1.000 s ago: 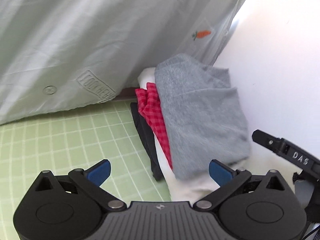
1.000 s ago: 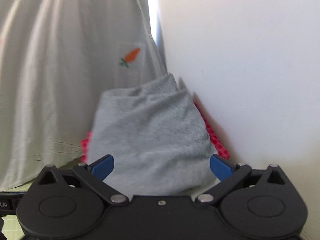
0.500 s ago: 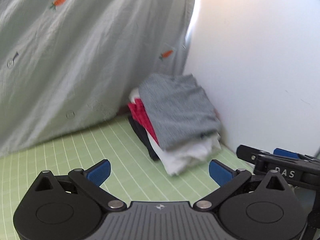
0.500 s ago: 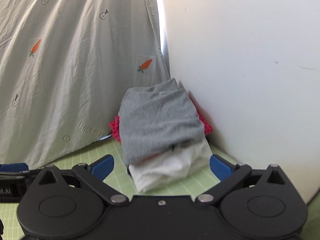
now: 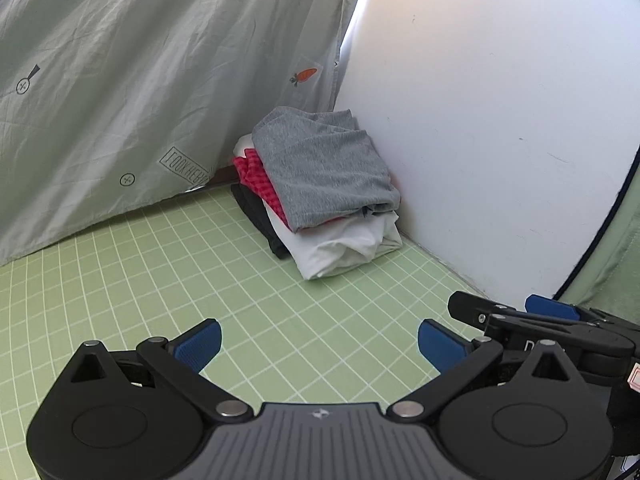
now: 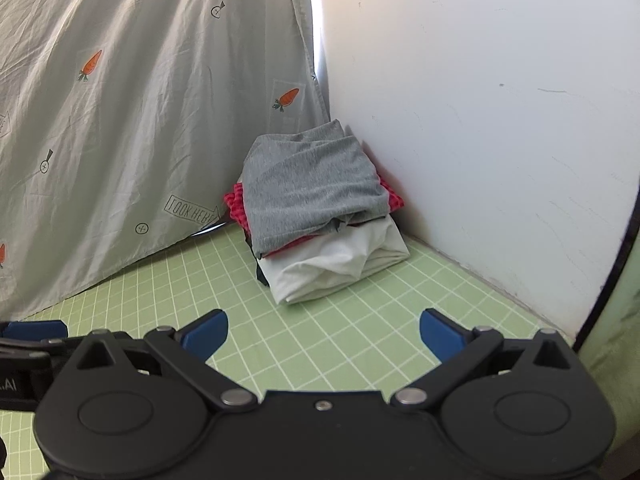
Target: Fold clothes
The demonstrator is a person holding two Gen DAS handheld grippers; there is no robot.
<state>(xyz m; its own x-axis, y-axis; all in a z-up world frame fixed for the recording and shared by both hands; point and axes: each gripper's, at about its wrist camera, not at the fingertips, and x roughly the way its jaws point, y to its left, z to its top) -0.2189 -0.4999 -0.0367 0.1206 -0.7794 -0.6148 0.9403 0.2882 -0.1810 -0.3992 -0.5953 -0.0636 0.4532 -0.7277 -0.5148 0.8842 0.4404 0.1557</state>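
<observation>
A stack of folded clothes sits in the far corner of the green grid mat. A grey garment lies on top, over a red checked one, a white one and a black one. My left gripper is open and empty, well short of the stack. My right gripper is open and empty too, also back from the stack. The right gripper's fingertips show at the right edge of the left wrist view.
A pale cloth with carrot prints hangs behind the mat on the left. A white wall bounds the right side. Green fabric shows past a dark edge at far right.
Both grippers have pulled back from the stack, which looks smaller and farther now. The grey garment stays on top of the pile.
</observation>
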